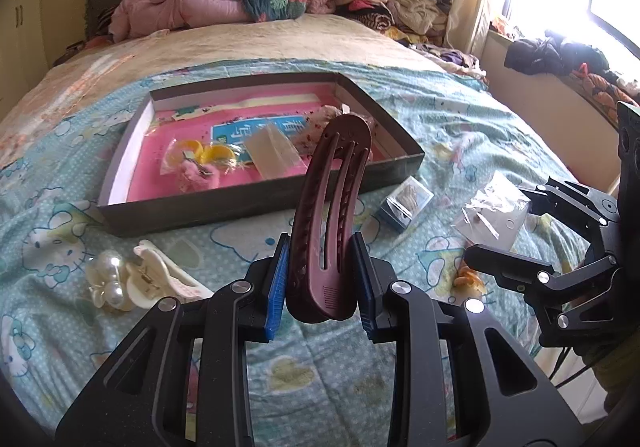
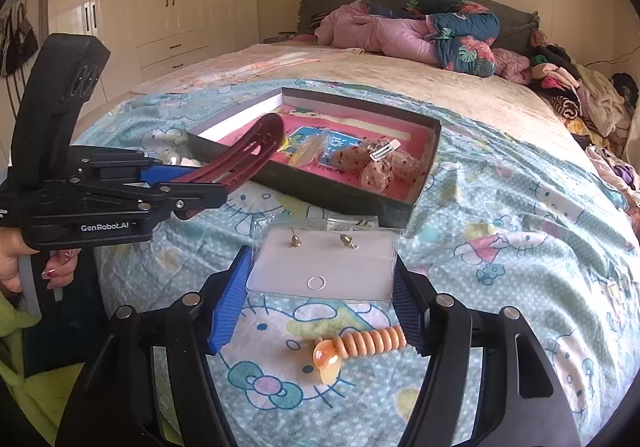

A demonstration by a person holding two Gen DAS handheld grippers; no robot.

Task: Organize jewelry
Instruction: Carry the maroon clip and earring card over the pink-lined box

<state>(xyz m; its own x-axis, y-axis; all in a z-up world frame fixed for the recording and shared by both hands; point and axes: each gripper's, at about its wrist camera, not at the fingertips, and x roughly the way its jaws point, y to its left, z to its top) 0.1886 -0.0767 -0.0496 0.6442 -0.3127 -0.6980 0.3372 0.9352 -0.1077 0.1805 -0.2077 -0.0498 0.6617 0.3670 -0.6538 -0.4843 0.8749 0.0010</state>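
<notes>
Now left gripper (image 1: pixel 323 283) pinching hair clip (image 1: pixel 332 207) near box (image 1: pixel 256 203) edge (bedsheet (image 1: pixel 460 115) open); right gripper (image 2: pixel 320 305) clamps earring card (image 2: pixel 320 267).

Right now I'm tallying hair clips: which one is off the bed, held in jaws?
The long maroon hair clip, gripped by the left gripper. The cream pearl claw clip lies on the bedspread, untouched.

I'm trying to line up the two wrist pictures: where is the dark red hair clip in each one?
Left wrist: dark red hair clip at centre, standing between the left gripper pads.
Right wrist: hair clip at left of centre, sticking out of the left gripper toward the box.
Shared landmark: the shallow box with pink lining on the bed.
</notes>
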